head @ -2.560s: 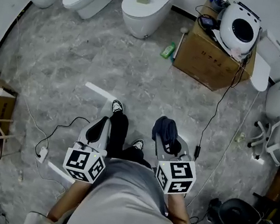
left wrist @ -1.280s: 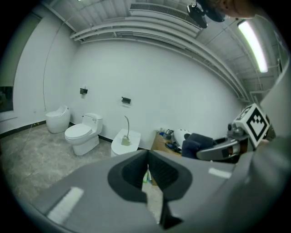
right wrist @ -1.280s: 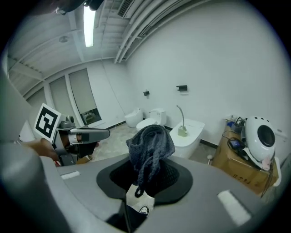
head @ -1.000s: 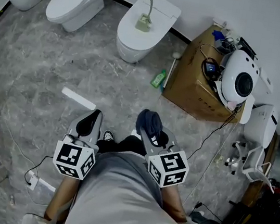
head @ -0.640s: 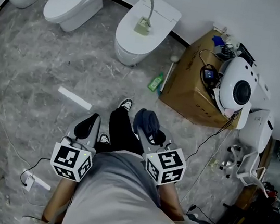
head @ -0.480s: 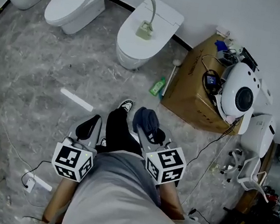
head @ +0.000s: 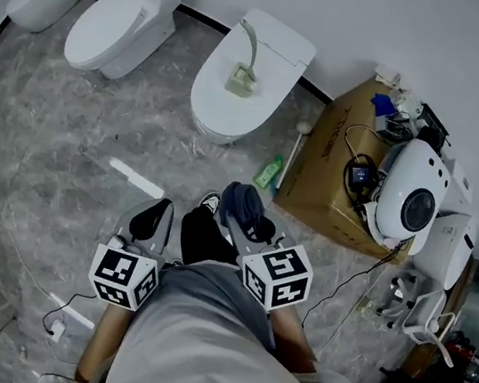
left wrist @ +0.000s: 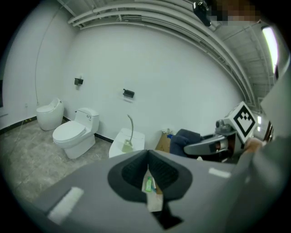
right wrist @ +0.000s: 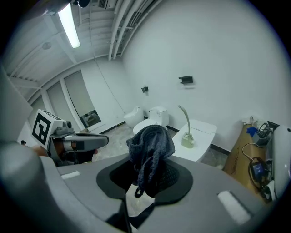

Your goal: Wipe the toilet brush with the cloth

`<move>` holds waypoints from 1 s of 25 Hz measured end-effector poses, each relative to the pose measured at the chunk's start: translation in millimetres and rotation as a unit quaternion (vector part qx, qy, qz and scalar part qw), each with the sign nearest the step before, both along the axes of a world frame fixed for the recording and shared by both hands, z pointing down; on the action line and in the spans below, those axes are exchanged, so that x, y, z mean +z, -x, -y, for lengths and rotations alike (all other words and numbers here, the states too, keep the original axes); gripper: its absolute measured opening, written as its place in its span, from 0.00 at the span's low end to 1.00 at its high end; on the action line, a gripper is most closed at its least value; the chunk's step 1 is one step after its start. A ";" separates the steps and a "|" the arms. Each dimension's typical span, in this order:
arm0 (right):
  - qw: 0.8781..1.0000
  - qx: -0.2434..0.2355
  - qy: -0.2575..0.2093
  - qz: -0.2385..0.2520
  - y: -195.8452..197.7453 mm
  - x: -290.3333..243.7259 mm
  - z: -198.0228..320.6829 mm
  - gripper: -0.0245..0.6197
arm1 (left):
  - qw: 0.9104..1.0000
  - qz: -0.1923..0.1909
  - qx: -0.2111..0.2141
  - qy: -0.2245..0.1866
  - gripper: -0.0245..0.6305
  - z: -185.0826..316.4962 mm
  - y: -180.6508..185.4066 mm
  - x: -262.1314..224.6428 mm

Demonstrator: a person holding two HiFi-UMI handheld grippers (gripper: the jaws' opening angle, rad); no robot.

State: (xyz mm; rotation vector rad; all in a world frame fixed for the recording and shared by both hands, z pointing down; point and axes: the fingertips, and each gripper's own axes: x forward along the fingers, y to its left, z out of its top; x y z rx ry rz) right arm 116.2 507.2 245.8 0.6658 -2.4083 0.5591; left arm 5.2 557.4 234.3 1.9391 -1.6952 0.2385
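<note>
1. Left gripper (head: 161,208): jaws closed together on nothing. It is held short of the middle toilet (head: 284,53), on the near side.
2. Right gripper (head: 236,222): jaws clamped on the dark cloth (head: 242,202), which bunches above them. It too is on the toilet's near side, closer to it than the left gripper is.
3. Green bottle (head: 269,171): lies on the floor at the toilet's right foot.
4. Toilet brush (head: 242,62): stands in its holder on the toilet's closed lid, curved handle up, untouched.
5. Change: over the last seconds the person has walked toward the toilet, and it now sits nearer both grippers. Likely meaning: an approach, with no wiping begun and the brush yet to be picked up.
</note>
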 end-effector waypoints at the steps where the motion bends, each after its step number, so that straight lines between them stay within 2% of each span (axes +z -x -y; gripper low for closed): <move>1: 1.000 -0.001 0.004 0.000 2.4 1.3 14.1 0.19 | 1.000 0.001 0.004 0.003 0.04 14.8 -0.2 0.8; 5: 1.000 0.005 0.013 0.008 8.7 3.6 65.1 0.19 | 1.000 0.006 0.020 0.010 0.04 68.1 -0.4 2.6; 11: 0.999 0.023 0.014 0.021 3.6 7.5 122.7 0.20 | 0.997 0.045 0.060 0.002 0.04 134.6 -13.9 -1.1; 18: 0.997 0.056 0.029 0.046 -7.0 11.0 146.6 0.20 | 0.993 0.060 0.097 0.015 0.04 166.6 -26.1 -0.5; 25: 0.994 0.083 0.048 0.057 -11.5 21.0 166.3 0.20 | 0.992 0.063 0.109 0.029 0.04 193.1 -28.5 11.6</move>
